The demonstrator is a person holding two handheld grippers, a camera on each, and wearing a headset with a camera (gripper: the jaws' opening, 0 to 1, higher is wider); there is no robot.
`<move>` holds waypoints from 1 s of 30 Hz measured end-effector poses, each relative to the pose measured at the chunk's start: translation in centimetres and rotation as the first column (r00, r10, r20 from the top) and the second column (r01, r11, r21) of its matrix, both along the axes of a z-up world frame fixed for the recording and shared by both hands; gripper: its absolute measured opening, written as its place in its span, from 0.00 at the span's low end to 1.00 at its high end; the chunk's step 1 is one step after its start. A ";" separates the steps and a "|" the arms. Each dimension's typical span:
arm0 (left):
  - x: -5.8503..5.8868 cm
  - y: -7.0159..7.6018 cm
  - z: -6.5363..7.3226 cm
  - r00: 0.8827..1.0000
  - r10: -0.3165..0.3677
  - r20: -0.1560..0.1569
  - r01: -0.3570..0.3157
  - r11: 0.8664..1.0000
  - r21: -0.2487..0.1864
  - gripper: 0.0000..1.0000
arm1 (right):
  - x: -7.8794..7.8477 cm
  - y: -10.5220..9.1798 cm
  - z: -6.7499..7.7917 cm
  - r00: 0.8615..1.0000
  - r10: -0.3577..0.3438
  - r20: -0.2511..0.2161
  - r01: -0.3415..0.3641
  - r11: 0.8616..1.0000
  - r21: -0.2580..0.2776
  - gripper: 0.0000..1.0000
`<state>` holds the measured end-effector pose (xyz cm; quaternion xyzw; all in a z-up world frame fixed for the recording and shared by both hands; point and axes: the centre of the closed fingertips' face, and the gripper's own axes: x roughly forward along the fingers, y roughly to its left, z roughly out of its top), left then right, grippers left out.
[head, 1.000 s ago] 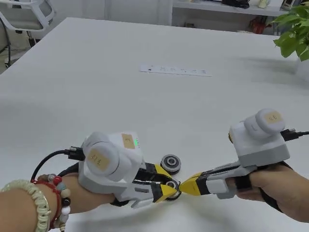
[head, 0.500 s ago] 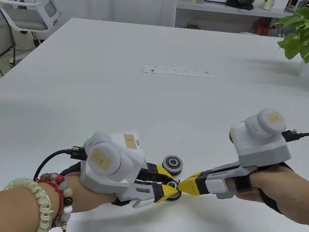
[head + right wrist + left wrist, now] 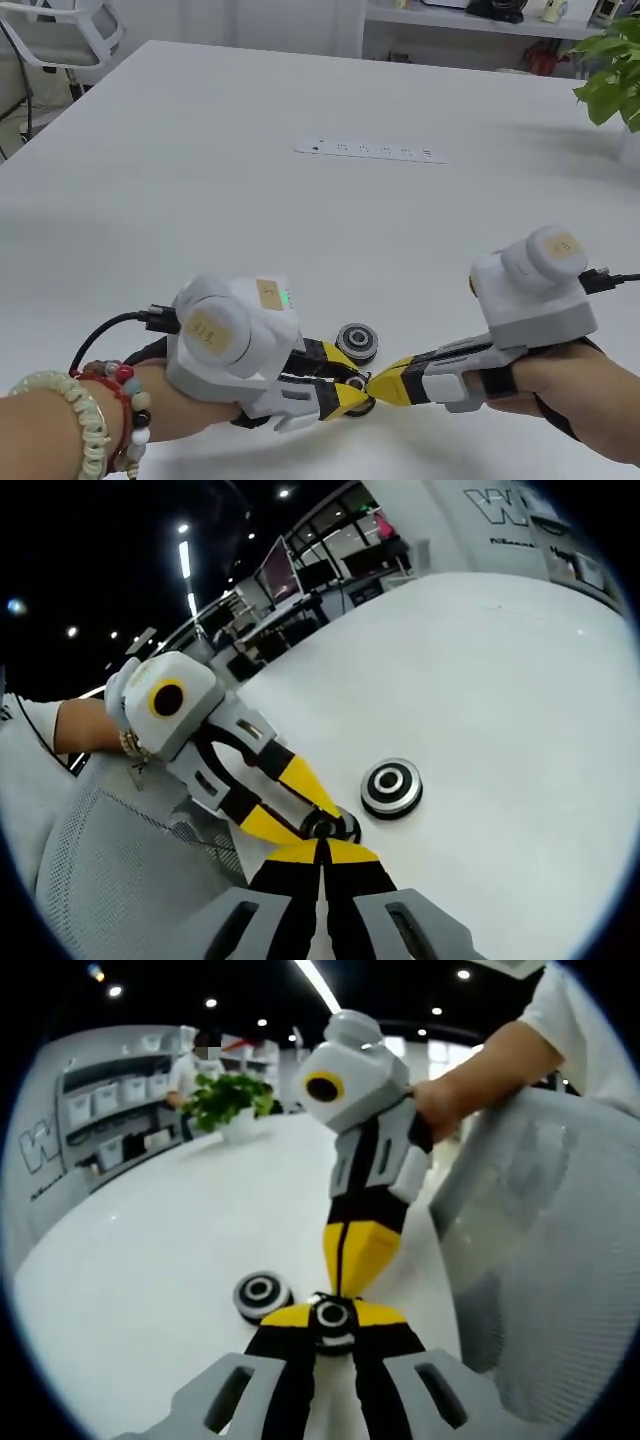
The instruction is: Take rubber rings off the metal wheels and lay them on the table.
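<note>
The left gripper (image 3: 331, 1312) is clamping a small metal wheel, the held wheel (image 3: 331, 825), its yellow tips closing on either side of it just above the table (image 3: 300, 220). The right gripper (image 3: 322, 848) is meeting it head-on, jaws pressed together with the tips touching the rim of the held wheel. Whether a rubber ring is being pinched between them cannot be told.

The head view is showing the two grippers tip to tip near the table's front edge, with the contact largely hidden by the tips. The left gripper view is giving the clearest look at the hub sitting between the yellow tips. The right gripper view is showing its own jaws with only a thin line between them.

A loose wheel (image 3: 357, 340) is lying flat on the table just beside the grippers, a dark band around its rim.

The table is white, carrying a power strip (image 3: 370, 150) well beyond the work. A plant (image 3: 612, 70) is standing at the far right. A mesh chair (image 3: 540, 1240), shelving (image 3: 110, 1110) and ceiling lights (image 3: 318, 985) are appearing in the left gripper view. Bracelets (image 3: 95, 420) are circling the left wrist.
</note>
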<state>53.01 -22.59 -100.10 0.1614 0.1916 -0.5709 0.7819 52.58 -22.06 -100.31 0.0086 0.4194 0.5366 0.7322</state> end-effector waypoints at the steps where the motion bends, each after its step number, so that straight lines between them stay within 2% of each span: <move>1: 0.0 0.0 0.0 1.000 0.000 0.000 0.000 1.000 0.000 0.14 | 0.0 0.0 0.0 1.000 0.000 0.000 0.000 1.000 0.000 0.00; 19: 0.0 0.0 0.0 1.000 -0.002 0.002 0.002 1.000 -0.001 0.14 | -0.2 0.4 0.5 1.000 0.007 -0.012 -0.007 0.999 0.038 0.00; 30: 0.1 0.1 0.0 1.000 0.005 0.003 -0.005 1.000 0.004 0.15 | 0.3 -0.2 0.5 0.999 -0.027 -0.036 0.029 0.999 0.046 0.00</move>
